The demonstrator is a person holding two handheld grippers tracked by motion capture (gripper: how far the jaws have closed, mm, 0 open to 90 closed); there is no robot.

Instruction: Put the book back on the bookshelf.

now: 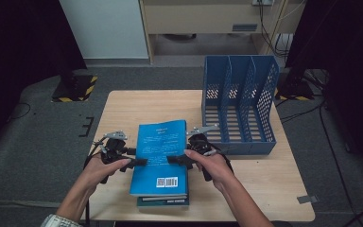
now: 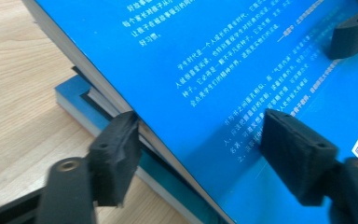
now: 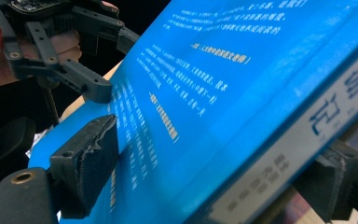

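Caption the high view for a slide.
Both grippers, left and right, clamp the top blue book of a stack beside a blue file rack.

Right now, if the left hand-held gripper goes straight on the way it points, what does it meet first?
Probably the right hand-held gripper, facing it across the blue book that the left hand-held gripper straddles; depth is uncertain.
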